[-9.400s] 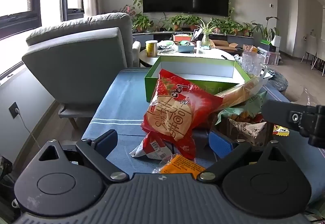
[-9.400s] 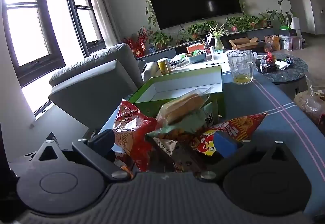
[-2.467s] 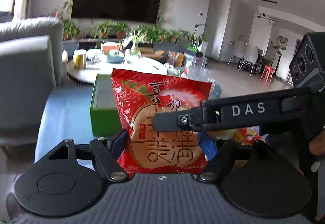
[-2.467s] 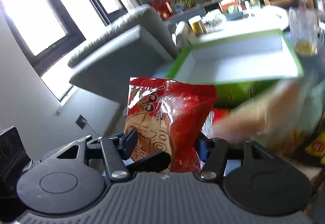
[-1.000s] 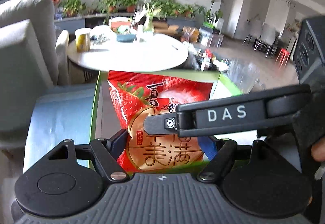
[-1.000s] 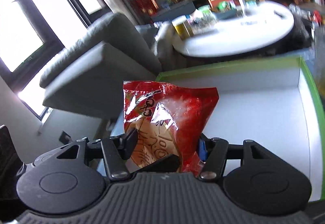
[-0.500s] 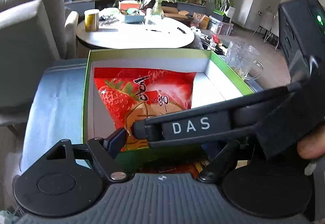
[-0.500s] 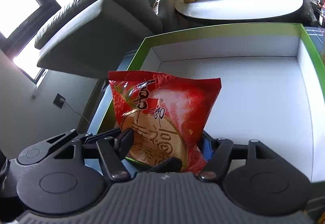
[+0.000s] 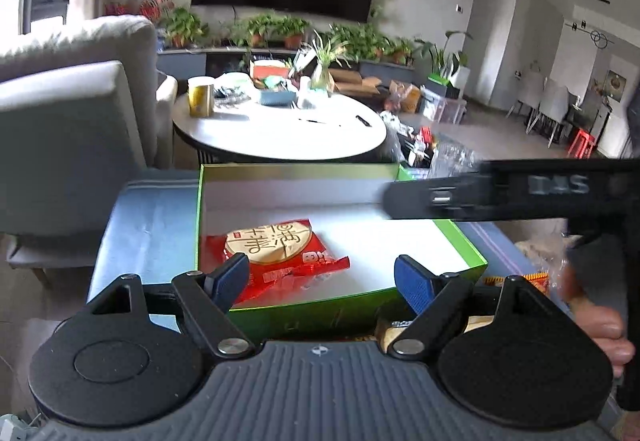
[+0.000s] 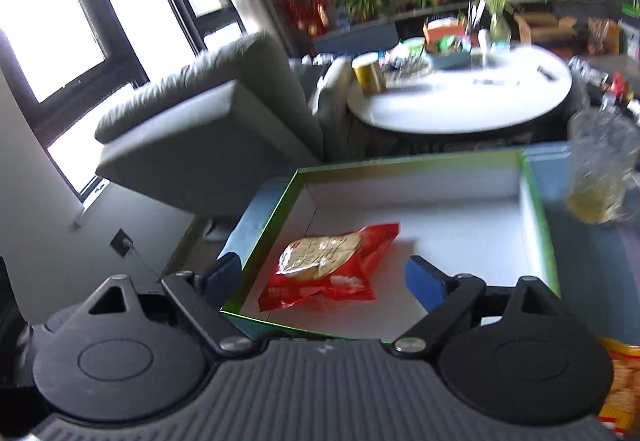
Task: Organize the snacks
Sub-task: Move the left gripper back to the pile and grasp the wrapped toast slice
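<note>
A red snack bag with a round biscuit picture lies flat in the near left corner of the green box, which is white inside. It also shows in the right wrist view, inside the same green box. My left gripper is open and empty, above the box's near wall. My right gripper is open and empty, just behind the bag. The right gripper's black body crosses the left wrist view at the right.
The box sits on a blue cloth-covered table. More snack packets lie at the near right. A glass jug stands right of the box. A grey armchair is to the left and a round white table behind.
Both grippers held the red bag over the box half a second ago. Now both are open, the bag lies flat in the box, and both grippers have pulled back.
</note>
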A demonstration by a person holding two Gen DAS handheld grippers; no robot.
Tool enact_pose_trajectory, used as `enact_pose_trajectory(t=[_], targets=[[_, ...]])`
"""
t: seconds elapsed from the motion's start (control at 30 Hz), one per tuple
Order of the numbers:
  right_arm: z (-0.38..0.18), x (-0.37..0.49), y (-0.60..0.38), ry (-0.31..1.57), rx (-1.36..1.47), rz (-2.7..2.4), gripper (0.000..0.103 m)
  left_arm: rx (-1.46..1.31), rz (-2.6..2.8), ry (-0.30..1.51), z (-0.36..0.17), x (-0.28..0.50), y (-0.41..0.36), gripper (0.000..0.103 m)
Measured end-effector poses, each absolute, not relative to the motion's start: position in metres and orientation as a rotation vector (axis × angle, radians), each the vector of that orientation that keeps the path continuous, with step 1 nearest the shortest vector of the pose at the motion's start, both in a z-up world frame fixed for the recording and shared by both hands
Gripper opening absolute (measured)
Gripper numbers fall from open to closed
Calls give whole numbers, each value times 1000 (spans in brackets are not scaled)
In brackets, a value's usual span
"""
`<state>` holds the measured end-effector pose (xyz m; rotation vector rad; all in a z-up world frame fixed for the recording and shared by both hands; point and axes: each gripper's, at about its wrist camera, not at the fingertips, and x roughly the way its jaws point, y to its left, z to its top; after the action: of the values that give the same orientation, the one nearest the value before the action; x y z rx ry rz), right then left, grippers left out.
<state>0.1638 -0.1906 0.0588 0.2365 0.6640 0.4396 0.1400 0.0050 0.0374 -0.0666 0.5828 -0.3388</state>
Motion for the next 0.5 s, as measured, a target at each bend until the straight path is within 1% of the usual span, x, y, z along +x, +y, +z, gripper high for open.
enact_pose_trajectory(t=[0.23, 0.5], targets=[[71, 134, -233, 593, 280, 373, 93, -66, -338, 569, 41, 111, -2, 79], [52, 107, -261, 621, 336, 302, 93, -106, -343, 634, 22, 98, -4, 79]])
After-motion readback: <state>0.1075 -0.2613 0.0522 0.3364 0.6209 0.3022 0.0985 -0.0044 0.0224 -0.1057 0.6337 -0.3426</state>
